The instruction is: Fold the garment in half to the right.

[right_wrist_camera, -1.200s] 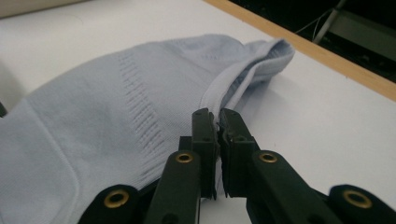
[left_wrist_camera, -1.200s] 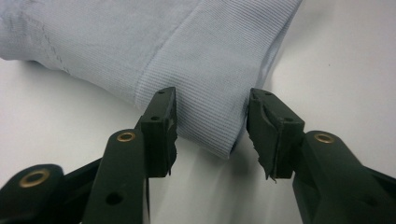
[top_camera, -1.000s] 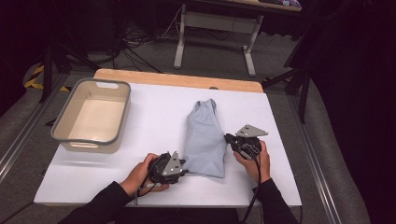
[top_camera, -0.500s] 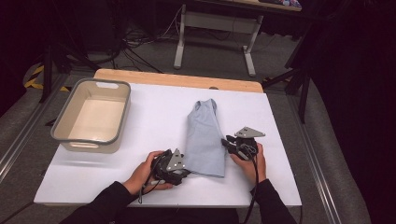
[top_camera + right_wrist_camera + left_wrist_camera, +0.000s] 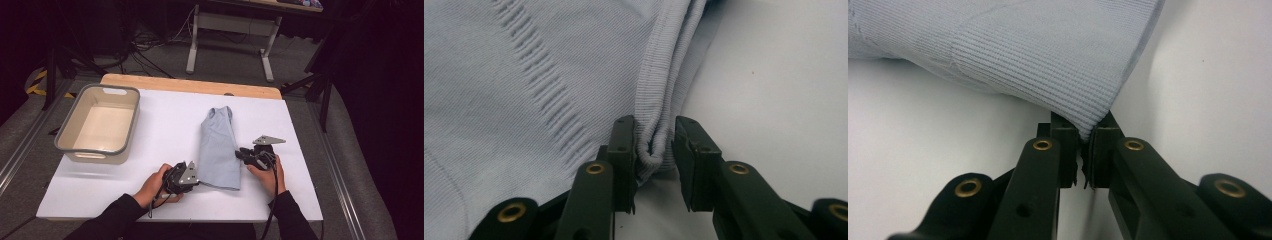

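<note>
Garment (image 5: 218, 147): pale blue ribbed knit cloth, matt, with a thicker ribbed hem. Table top (image 5: 160, 125): smooth matt white sheet over a bare wooden board (image 5: 190, 85). Tub (image 5: 99, 124): smooth plastic, grey rim; gripper jaws matt black with brass-coloured rivets.

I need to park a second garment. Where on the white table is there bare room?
Bare white table lies between the grey basin and the folded light-blue garment, and beyond the garment's far end. The near edge is crowded: both claws grip the garment there.
</note>
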`<state>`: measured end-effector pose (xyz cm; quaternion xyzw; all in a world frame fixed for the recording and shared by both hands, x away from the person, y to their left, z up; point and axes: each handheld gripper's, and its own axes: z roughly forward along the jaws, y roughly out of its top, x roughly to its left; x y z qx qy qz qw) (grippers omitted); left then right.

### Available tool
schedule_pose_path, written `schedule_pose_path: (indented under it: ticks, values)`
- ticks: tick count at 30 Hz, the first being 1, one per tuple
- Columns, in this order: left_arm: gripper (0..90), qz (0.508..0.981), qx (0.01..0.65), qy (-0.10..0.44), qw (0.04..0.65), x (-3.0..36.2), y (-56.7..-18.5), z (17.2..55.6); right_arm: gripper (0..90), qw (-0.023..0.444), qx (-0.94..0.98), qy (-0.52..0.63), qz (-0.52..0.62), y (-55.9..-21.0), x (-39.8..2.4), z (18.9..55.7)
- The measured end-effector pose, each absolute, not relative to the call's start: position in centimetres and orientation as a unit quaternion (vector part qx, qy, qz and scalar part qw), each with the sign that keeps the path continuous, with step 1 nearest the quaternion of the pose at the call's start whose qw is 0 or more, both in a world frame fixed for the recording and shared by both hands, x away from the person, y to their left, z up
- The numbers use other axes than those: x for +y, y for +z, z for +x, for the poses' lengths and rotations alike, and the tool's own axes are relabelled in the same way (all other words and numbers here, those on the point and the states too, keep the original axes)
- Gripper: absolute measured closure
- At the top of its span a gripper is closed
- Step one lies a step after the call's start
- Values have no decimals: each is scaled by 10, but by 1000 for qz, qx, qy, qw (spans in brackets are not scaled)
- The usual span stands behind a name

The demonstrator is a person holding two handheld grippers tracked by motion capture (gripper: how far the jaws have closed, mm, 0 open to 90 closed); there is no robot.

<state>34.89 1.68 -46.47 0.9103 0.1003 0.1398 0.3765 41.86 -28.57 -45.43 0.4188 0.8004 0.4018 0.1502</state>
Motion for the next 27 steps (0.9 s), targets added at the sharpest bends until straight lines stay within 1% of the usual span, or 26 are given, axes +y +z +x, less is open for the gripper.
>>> schedule_pose_path:
  ticks: [5,10,14,22,27]
  values:
    - [857,911,97,150,372,22,-463,347,727,153,804,401,412,-454,-283,418]
    - [857,909,95,164,371,32,-461,345,730,157,809,398,403,-453,-275,417]
    - [858,912,93,167,363,39,-461,340,733,160,813,398,394,-453,-266,416]
    - [858,916,89,172,352,51,-464,334,738,183,822,391,372,-453,-245,415]
    - [861,917,90,171,349,59,-464,327,738,177,825,397,362,-454,-237,413]
